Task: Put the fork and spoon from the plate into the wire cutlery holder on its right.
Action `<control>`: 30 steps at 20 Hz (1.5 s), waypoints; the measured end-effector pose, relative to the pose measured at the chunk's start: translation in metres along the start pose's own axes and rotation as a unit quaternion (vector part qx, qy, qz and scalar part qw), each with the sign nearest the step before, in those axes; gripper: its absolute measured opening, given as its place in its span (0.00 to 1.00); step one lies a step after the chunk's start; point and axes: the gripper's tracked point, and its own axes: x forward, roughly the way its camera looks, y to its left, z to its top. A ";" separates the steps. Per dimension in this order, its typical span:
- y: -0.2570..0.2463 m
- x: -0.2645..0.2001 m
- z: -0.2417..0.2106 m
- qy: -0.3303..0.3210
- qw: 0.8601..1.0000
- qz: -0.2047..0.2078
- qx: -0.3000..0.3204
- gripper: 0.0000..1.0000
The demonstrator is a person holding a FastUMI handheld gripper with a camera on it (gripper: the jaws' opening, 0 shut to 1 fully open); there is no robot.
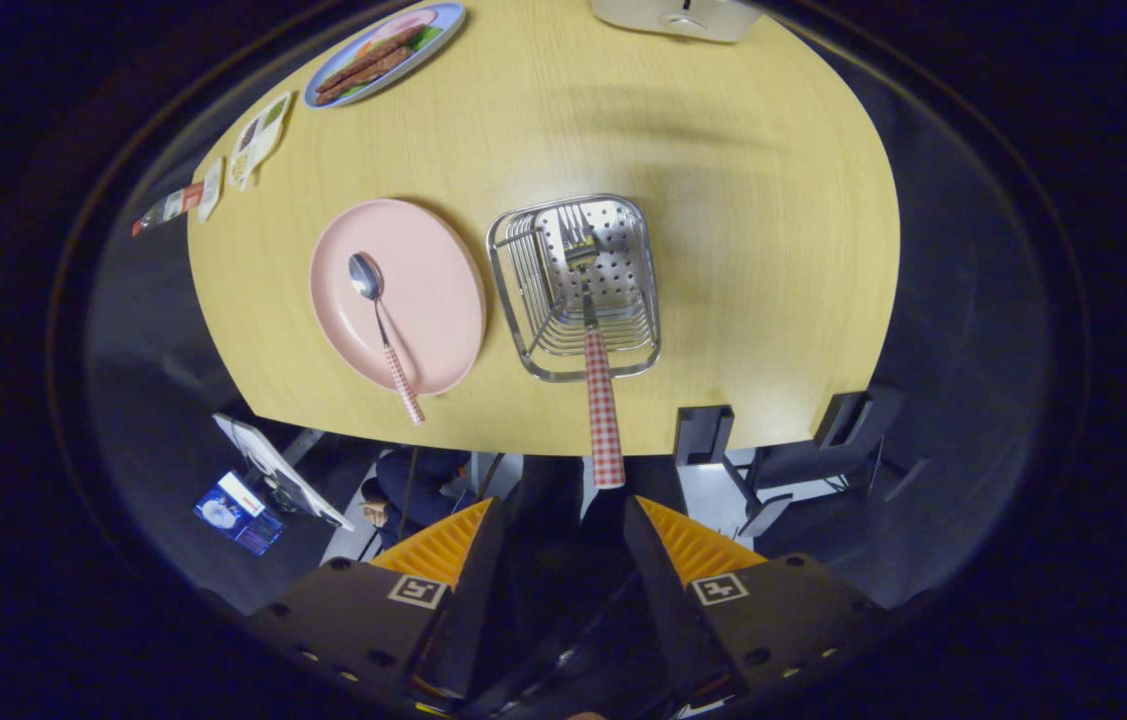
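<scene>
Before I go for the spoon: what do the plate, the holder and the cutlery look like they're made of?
Plate: smooth matte pink, likely plastic or glazed ceramic. Wire cutlery holder: shiny metal wire with a perforated panel. Spoon and fork: polished metal heads, red-checked handles, probably plastic. The gripper is open, fingers apart behind the fork's handle end.

text: none legible | cards (pixel 258 140): print too small | hand-held gripper (pixel 563 525): square markers only
</scene>
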 end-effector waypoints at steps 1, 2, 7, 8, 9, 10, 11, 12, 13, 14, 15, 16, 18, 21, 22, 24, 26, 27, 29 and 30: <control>0.002 -0.001 -0.004 -0.005 1.000 0.000 0.000 0.75; 0.005 -0.003 -0.009 -0.009 1.000 -0.001 -0.003 0.76; 0.042 -0.005 -0.042 -0.031 0.999 0.007 -0.030 0.77; 0.052 -0.003 -0.048 -0.039 0.998 0.007 -0.043 0.77; 0.063 0.001 -0.050 -0.050 0.997 0.004 -0.055 0.77; 0.075 0.007 -0.051 -0.059 0.996 0.001 -0.066 0.77; 0.088 0.015 -0.051 -0.066 0.995 0.000 -0.074 0.77; 0.101 0.025 -0.049 -0.071 0.994 0.001 -0.085 0.77; 0.112 0.037 -0.045 -0.079 0.992 -0.002 -0.095 0.77; 0.123 0.050 -0.039 -0.089 0.991 -0.007 -0.103 0.77; 0.133 0.063 -0.033 -0.100 0.989 -0.011 -0.111 0.77; 0.140 0.076 -0.025 -0.113 0.986 -0.018 -0.117 0.77; 0.149 0.099 -0.014 -0.135 0.983 -0.027 -0.122 0.77; 0.153 0.130 0.004 -0.157 0.980 -0.043 -0.113 0.77; 0.154 0.139 0.008 -0.160 0.980 -0.045 -0.109 0.78; 0.153 0.153 0.016 -0.167 0.979 -0.053 -0.100 0.77; 0.153 0.166 0.023 -0.174 0.979 -0.061 -0.093 0.78; 0.154 0.171 0.027 -0.175 0.978 -0.063 -0.090 0.77; 0.153 0.179 0.034 -0.176 0.978 -0.068 -0.087 0.77; 0.154 0.181 0.036 -0.178 0.978 -0.067 -0.083 0.78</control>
